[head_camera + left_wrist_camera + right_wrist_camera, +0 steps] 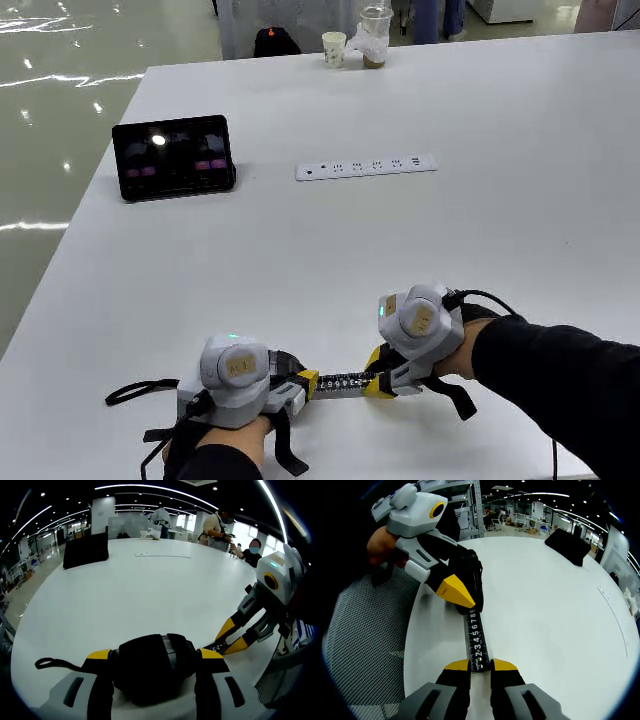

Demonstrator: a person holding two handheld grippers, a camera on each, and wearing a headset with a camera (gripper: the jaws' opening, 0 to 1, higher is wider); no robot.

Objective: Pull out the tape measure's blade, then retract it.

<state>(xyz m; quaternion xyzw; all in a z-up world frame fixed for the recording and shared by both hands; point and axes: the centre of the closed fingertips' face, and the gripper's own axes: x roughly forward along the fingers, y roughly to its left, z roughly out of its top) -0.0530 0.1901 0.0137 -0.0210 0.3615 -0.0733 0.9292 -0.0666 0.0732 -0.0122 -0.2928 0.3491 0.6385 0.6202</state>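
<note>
Left gripper (pixel 156 654) jaws clamp tape measure case (pixel 150 675), anchoring it on surface (pixel 400 250) near front edge. Right gripper (pixel 480 665) jaws pinch blade (pixel 474 632) tip for pulling; short length out between grippers.

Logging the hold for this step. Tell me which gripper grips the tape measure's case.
The left gripper: it is shut on the black case, while the right gripper pinches only the end of the pulled-out blade.
</note>
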